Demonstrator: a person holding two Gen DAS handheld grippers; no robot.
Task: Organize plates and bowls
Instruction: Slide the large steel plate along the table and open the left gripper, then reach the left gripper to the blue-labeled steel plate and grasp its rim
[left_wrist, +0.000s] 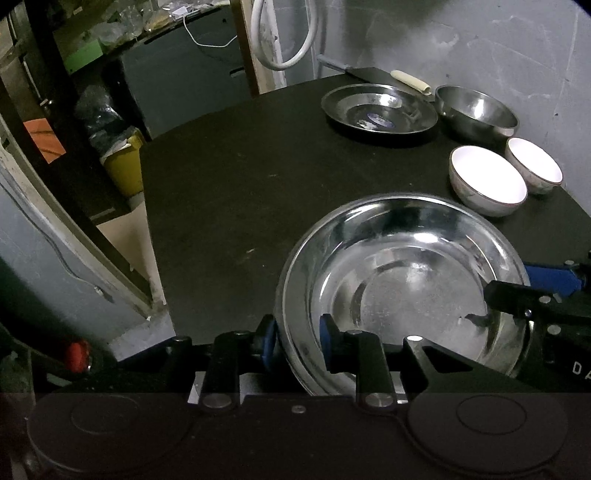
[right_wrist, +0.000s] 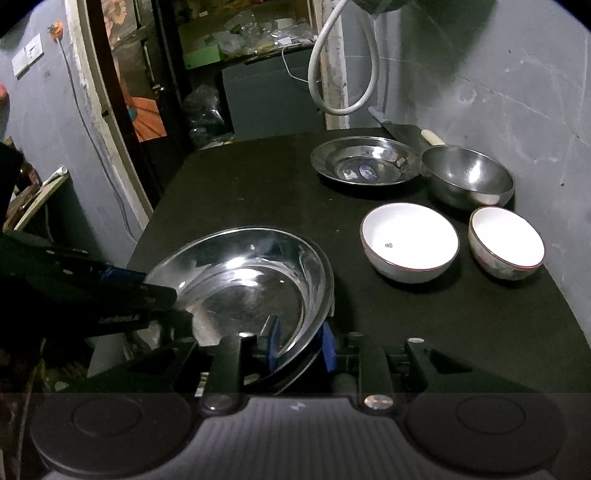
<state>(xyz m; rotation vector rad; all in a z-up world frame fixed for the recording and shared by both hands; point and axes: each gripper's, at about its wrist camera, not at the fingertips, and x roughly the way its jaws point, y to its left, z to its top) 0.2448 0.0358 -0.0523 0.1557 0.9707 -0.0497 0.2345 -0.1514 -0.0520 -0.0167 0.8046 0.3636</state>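
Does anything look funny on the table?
Yes. The big steel plate is tipped up, gripped on its rim by both tongs, left and right. A small dark speck sits inside the nearer white bowl.

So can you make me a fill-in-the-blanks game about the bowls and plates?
1. Both grippers, left gripper and right gripper, pinch the rim of the same steel ____.
2. The number of white bowls on the table is ____.
3. The far plate sits beside a ____ bowl.

Missing words: plate; two; steel
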